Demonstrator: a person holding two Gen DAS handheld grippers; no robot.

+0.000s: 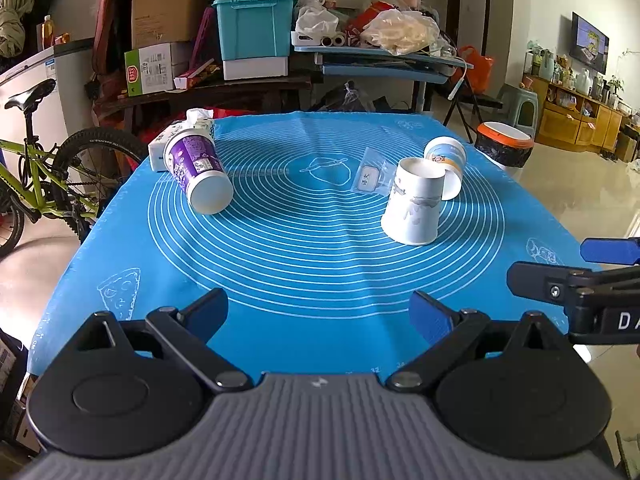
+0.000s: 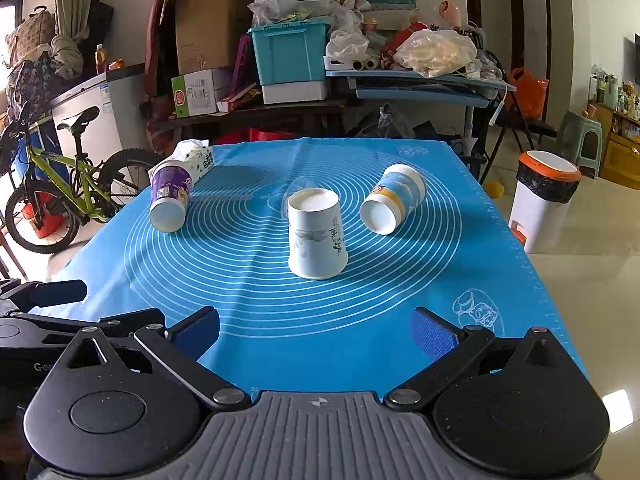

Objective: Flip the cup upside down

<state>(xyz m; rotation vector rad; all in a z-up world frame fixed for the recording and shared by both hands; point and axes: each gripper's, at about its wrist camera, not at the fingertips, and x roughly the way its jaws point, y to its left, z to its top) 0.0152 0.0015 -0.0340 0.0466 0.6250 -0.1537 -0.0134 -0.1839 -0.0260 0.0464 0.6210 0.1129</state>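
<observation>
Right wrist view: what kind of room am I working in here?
Most likely a lived-in home, a living room doubling as storage. A green bicycle is parked by the table, boxes and a teal storage bin are piled behind it, and a lidded trash bin stands on the tiled floor.

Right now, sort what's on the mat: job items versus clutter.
Job: white cup, already upside down; purple cup and blue-orange cup, both on their sides.
Clutter: tissue box, small plastic bag, trash bin.

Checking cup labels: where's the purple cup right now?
The purple cup lies on its side at the blue mat's far-left, against the tissue pack, left of the upside-down white cup.
</observation>
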